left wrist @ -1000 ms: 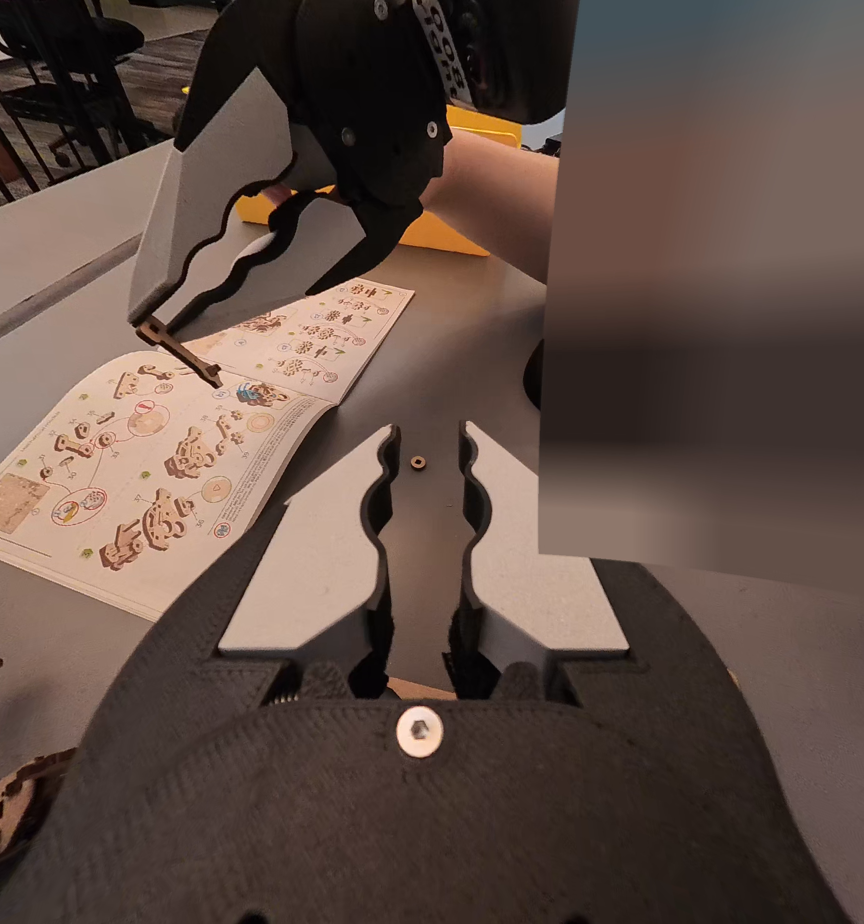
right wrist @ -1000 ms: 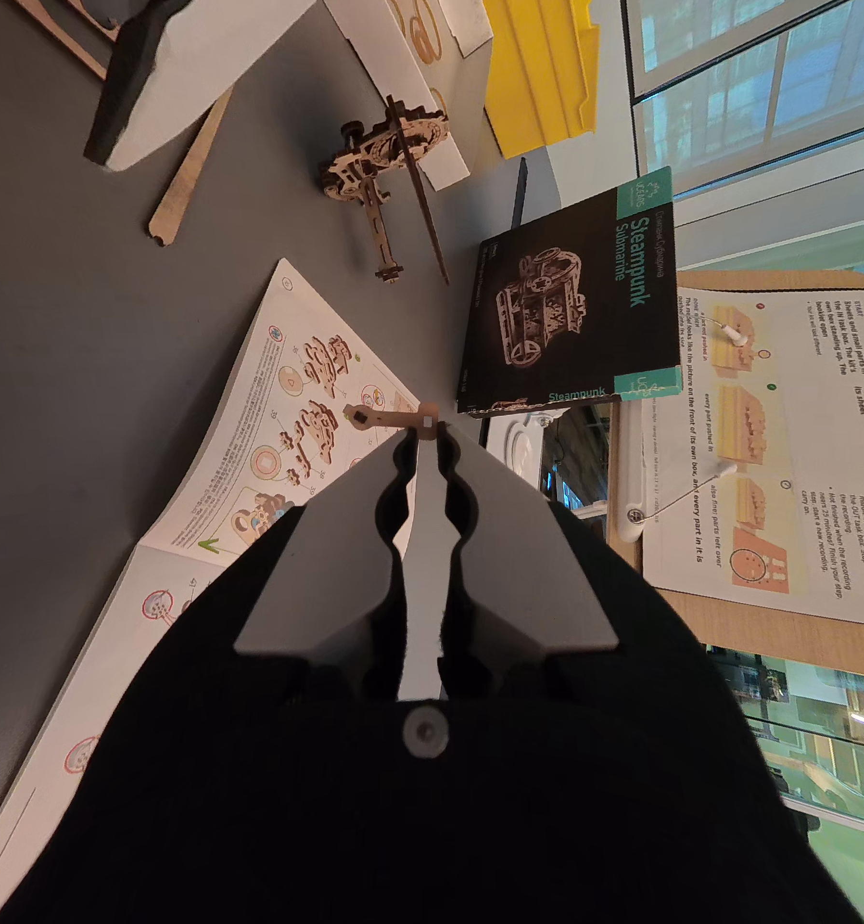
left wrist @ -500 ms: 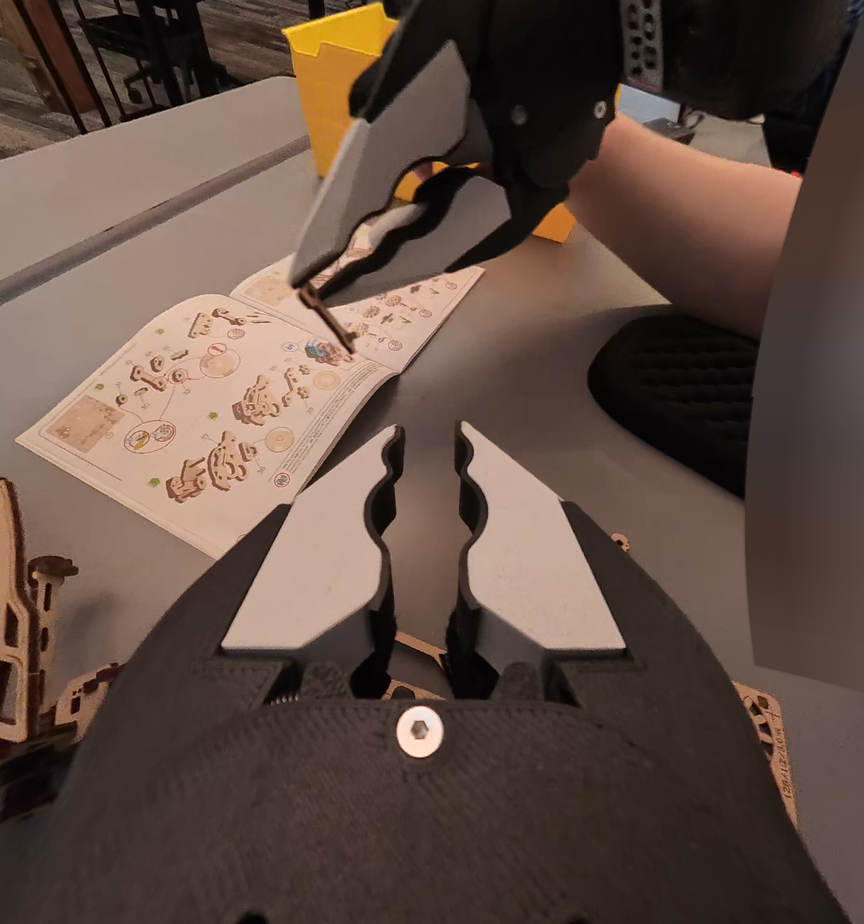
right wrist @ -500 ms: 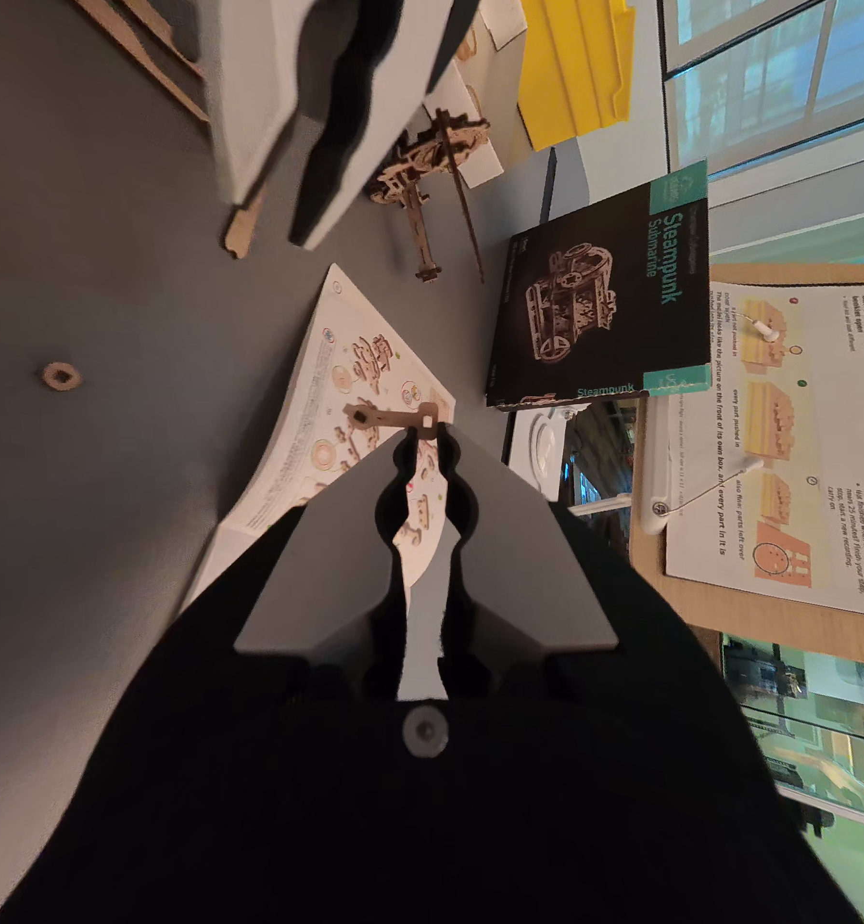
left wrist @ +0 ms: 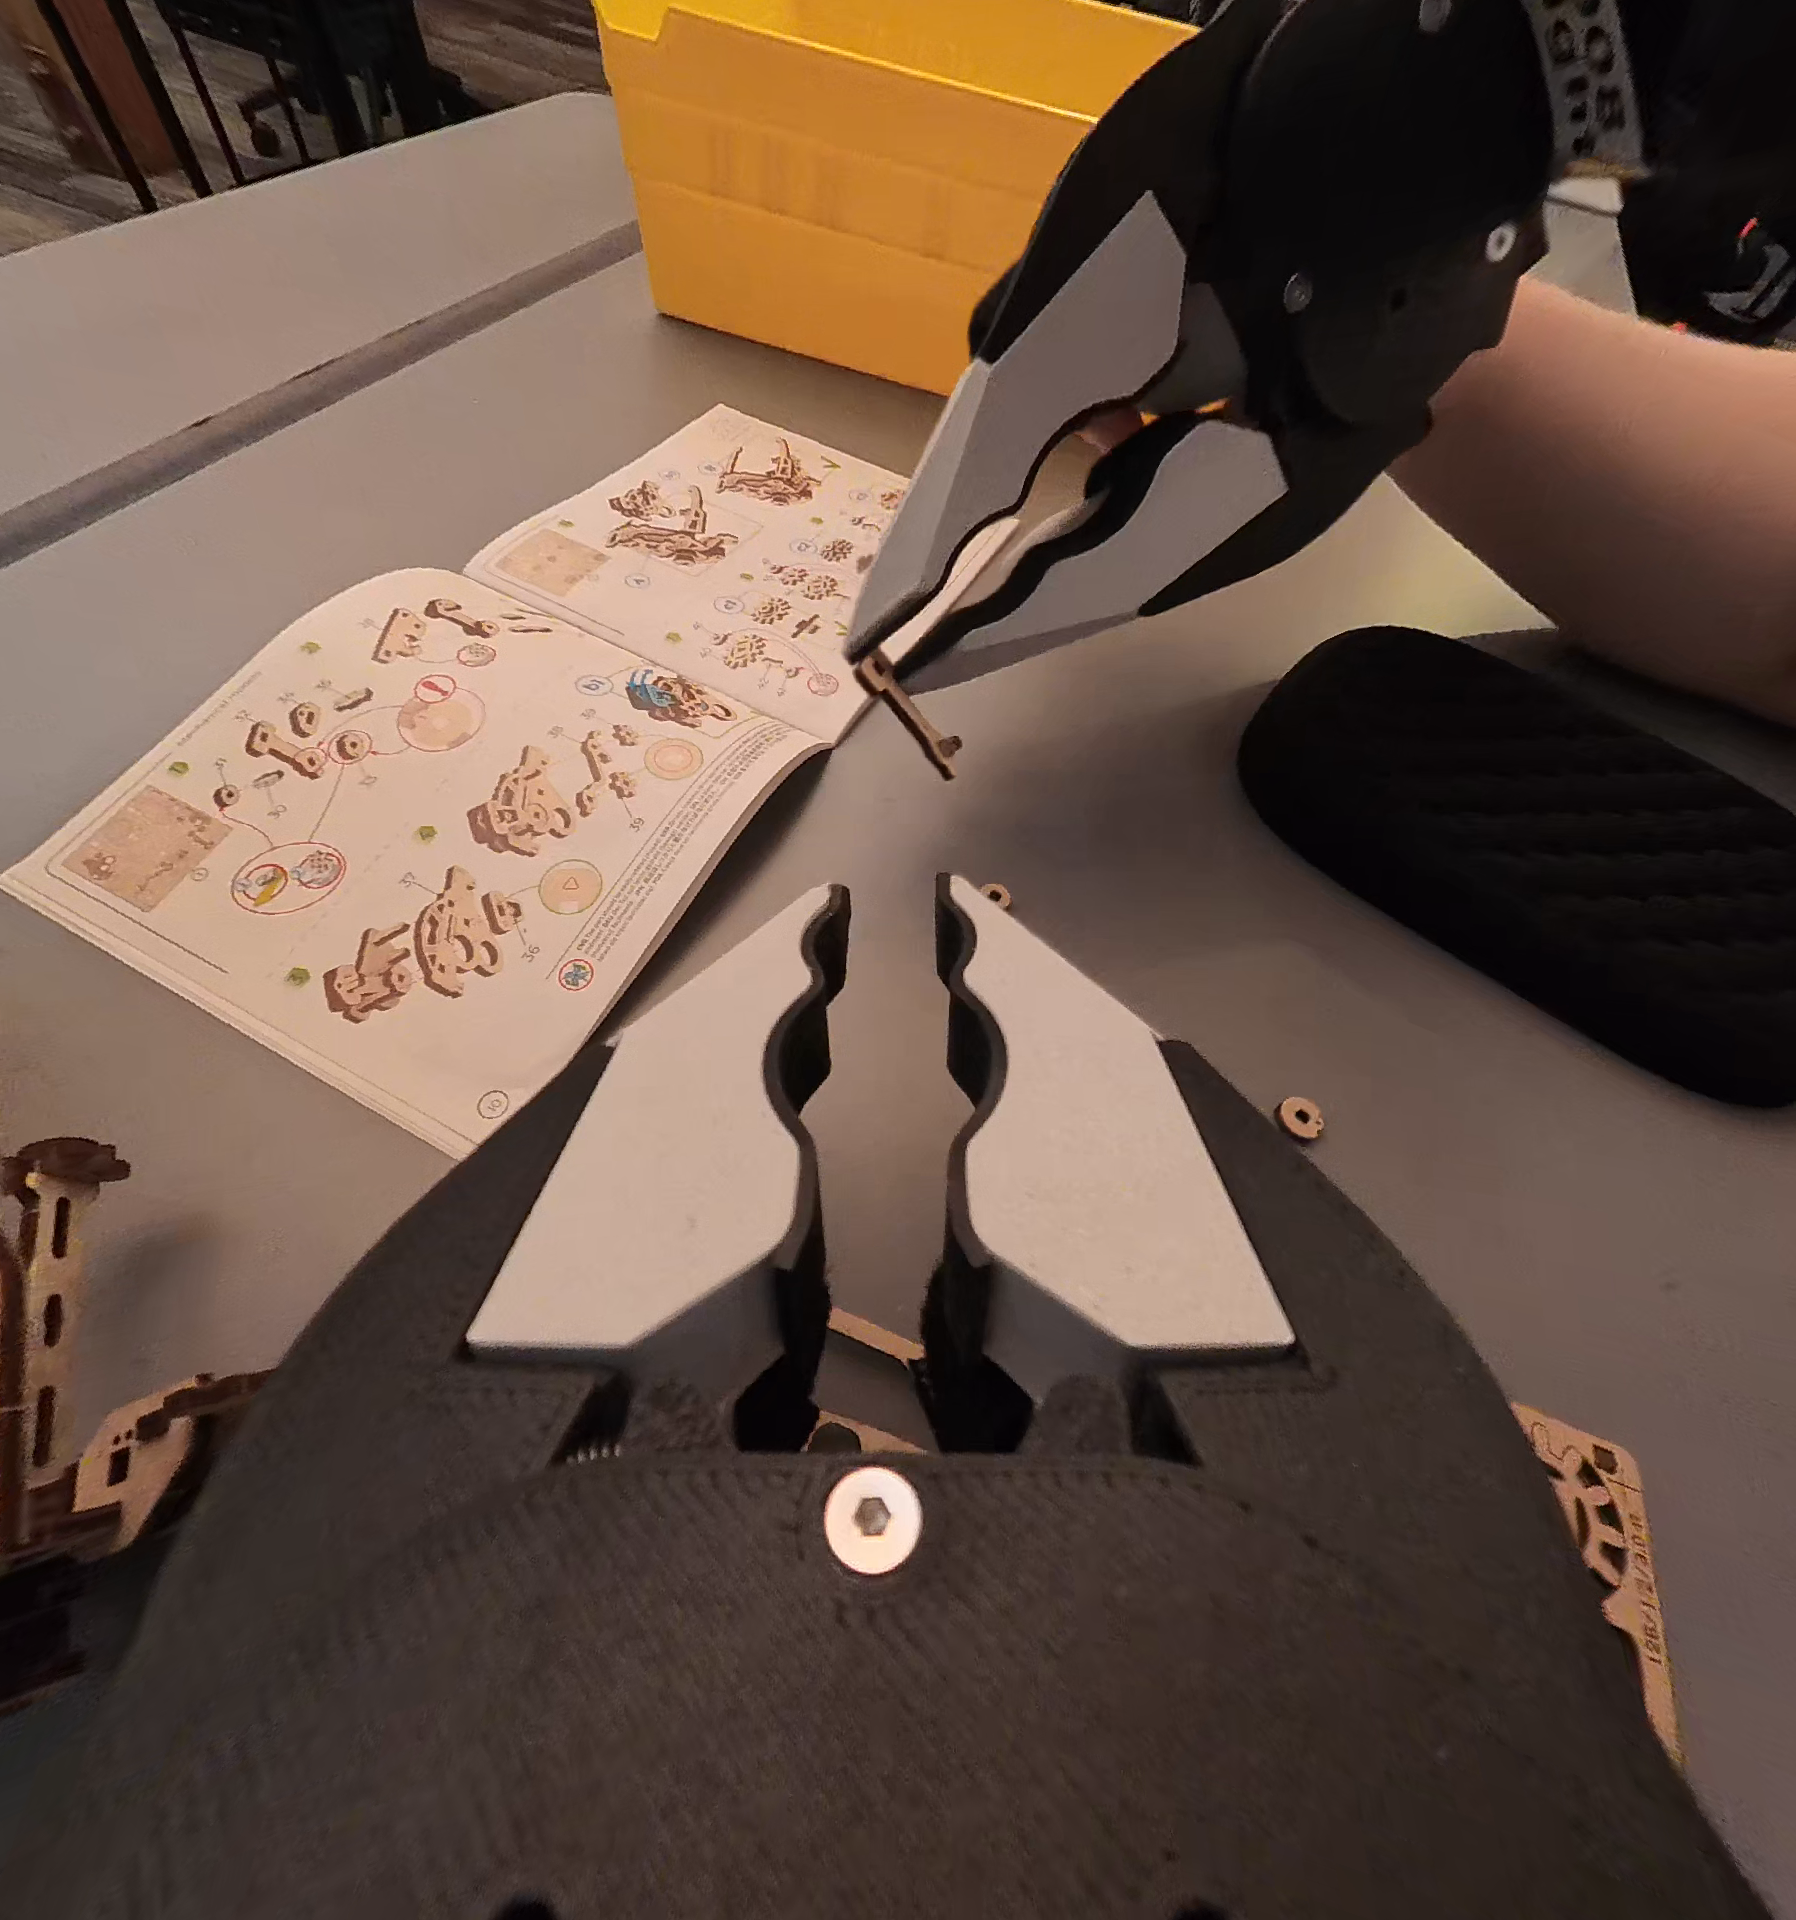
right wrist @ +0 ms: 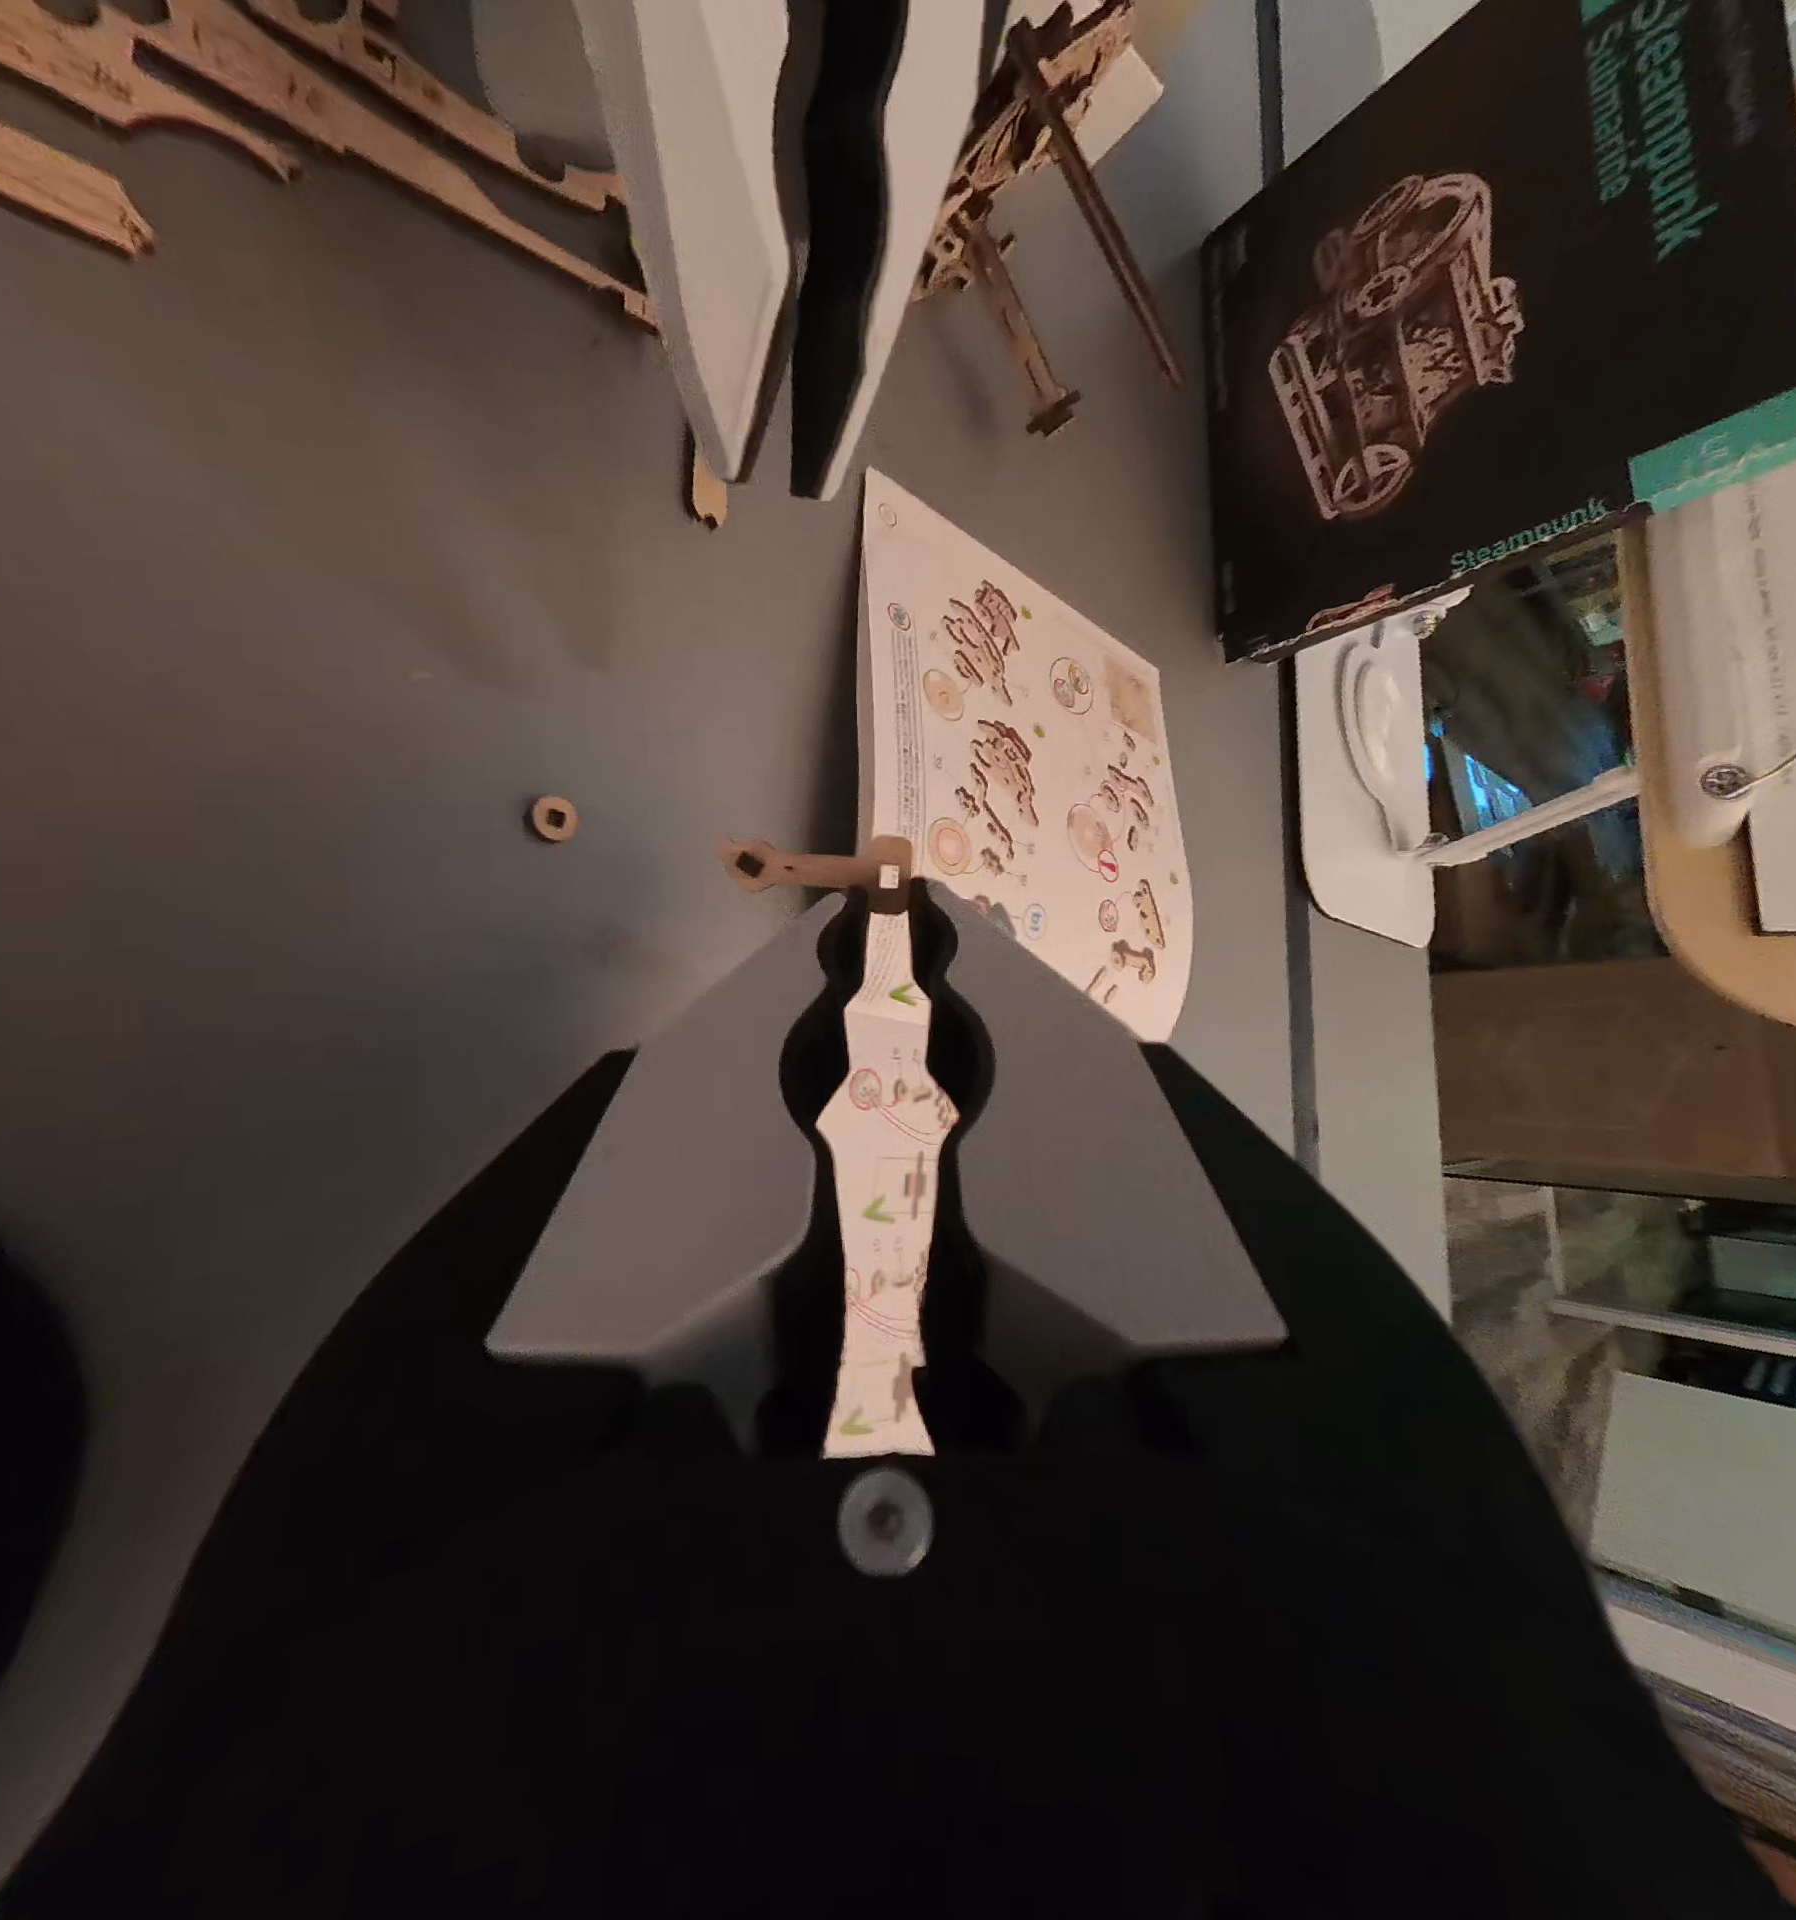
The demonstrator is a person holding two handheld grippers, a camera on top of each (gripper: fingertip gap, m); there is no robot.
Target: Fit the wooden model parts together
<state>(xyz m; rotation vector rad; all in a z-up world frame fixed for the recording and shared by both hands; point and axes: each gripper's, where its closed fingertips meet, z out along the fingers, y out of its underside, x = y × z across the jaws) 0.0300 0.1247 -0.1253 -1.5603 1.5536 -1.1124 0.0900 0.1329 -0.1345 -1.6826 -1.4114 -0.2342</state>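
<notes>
Right gripper (right wrist: 889, 899) pinches 1 end of a slim wooden lever piece (right wrist: 816, 868), whose long axis sticks out sideways from the closed tips and hangs above the grey table (right wrist: 302, 623). Left gripper (left wrist: 892, 904) holds nothing, its jaws parted, hovering low over the table just short of that lever. A small wooden washer (right wrist: 551, 818) lies flat on the table beyond the lever's free end, nearer the right gripper, so mating the 2 likely means bringing that holed end down over the washer.

Thin laser-cut wood lever (right wrist: 821, 865), brown-edged; matt grey fingers (left wrist: 1070, 1122) in ribbed black plastic; printed paper booklet (left wrist: 437, 790); smooth matt grey table (left wrist: 1133, 914); glossy yellow plastic bin (left wrist: 821, 208).
</notes>
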